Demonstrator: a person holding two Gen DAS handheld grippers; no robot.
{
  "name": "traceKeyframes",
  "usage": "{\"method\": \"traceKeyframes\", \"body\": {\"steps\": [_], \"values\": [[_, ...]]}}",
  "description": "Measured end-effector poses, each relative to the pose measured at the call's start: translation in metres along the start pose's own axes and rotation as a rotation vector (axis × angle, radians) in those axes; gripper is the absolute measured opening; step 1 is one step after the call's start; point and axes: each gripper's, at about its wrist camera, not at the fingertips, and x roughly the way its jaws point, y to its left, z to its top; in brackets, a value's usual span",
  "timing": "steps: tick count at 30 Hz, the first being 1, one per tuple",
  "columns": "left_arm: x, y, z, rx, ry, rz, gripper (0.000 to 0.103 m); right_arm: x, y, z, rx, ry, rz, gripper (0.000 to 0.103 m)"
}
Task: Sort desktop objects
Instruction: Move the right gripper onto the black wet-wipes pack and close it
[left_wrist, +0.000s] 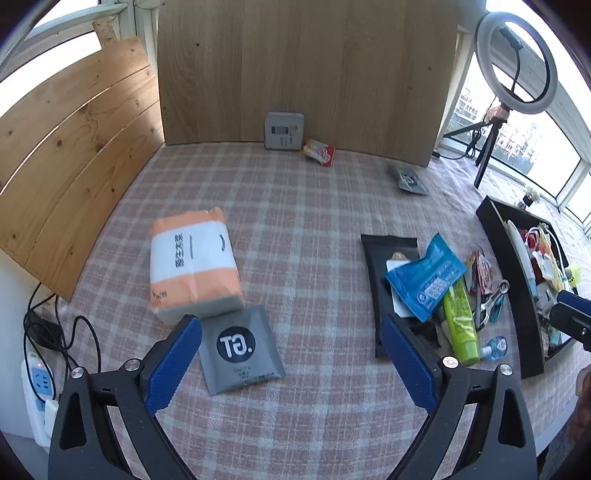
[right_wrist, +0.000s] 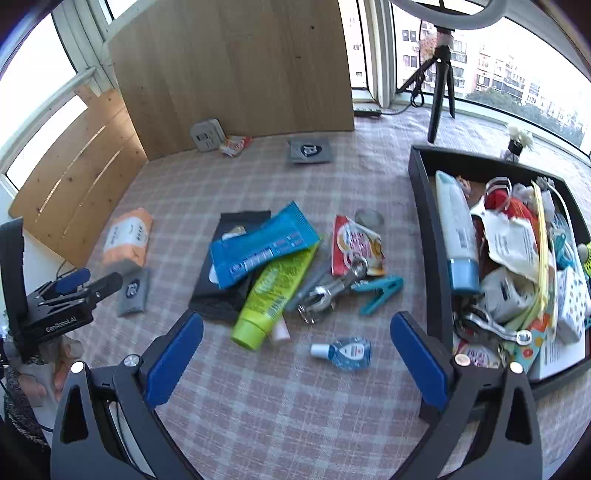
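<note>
1. Left gripper (left_wrist: 291, 363): jaws spread wide, nothing between the pads, hanging over the checked tablecloth (left_wrist: 314, 406).
2. Right gripper (right_wrist: 297, 363): jaws likewise spread wide and empty, above the cloth.
3. Just inside the left gripper's left finger: grey sachet (left_wrist: 242, 350) with a black round logo, lying flat, its far edge touching the orange-and-white tissue pack (left_wrist: 194, 264).
4. Between the right gripper's fingertips, apart from both: small clear blue bottle (right_wrist: 343, 352) with a white cap, on its side.
5. Beyond it, a loose pile at mid table: lime-green tube (right_wrist: 271, 297) lying across the black pouch (right_wrist: 229, 266); blue packet (right_wrist: 262, 247) on top of both.
6. Right of the tube: metal clip tool (right_wrist: 330, 290), teal clothes peg (right_wrist: 380, 291), red-and-white snack packet (right_wrist: 354, 245) under the tool's end.
7. Right side: black tray (right_wrist: 428, 236), crowded; a white tube with a blue cap (right_wrist: 456, 230) lies along its left wall.
8. Far edge, at the foot of the upright wooden board (left_wrist: 306, 70): grey box (left_wrist: 284, 130), small red packet (left_wrist: 318, 151) just beside it, second grey sachet (left_wrist: 408, 179) further right.
9. Far right: ring light (left_wrist: 515, 61) on a tripod by the window.
</note>
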Motion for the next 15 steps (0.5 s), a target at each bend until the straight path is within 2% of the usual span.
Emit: {"method": "traceKeyframes", "body": {"steps": [2, 6, 8, 10, 12, 15], "values": [[-0.003, -0.001, 0.019, -0.01, -0.007, 0.019, 0.097, 0.001, -0.005, 0.029, 0.018, 0.012, 0.07, 0.1], [-0.013, 0.002, 0.052, 0.002, 0.008, 0.025, 0.095, -0.003, 0.014, 0.071, 0.011, 0.048, 0.098, 0.074], [-0.018, -0.001, 0.061, 0.019, 0.003, 0.03, 0.093, 0.008, 0.021, 0.088, 0.015, 0.102, 0.12, 0.069], [-0.022, -0.004, 0.067, 0.027, -0.008, 0.039, 0.092, 0.027, 0.026, 0.097, 0.035, 0.166, 0.154, 0.062], [-0.023, -0.005, 0.072, 0.024, -0.015, 0.033, 0.092, 0.047, 0.032, 0.1, 0.04, 0.208, 0.16, 0.051], [-0.014, -0.005, 0.081, 0.017, 0.001, 0.02, 0.092, 0.082, 0.037, 0.1, 0.072, 0.281, 0.162, 0.045]]}}
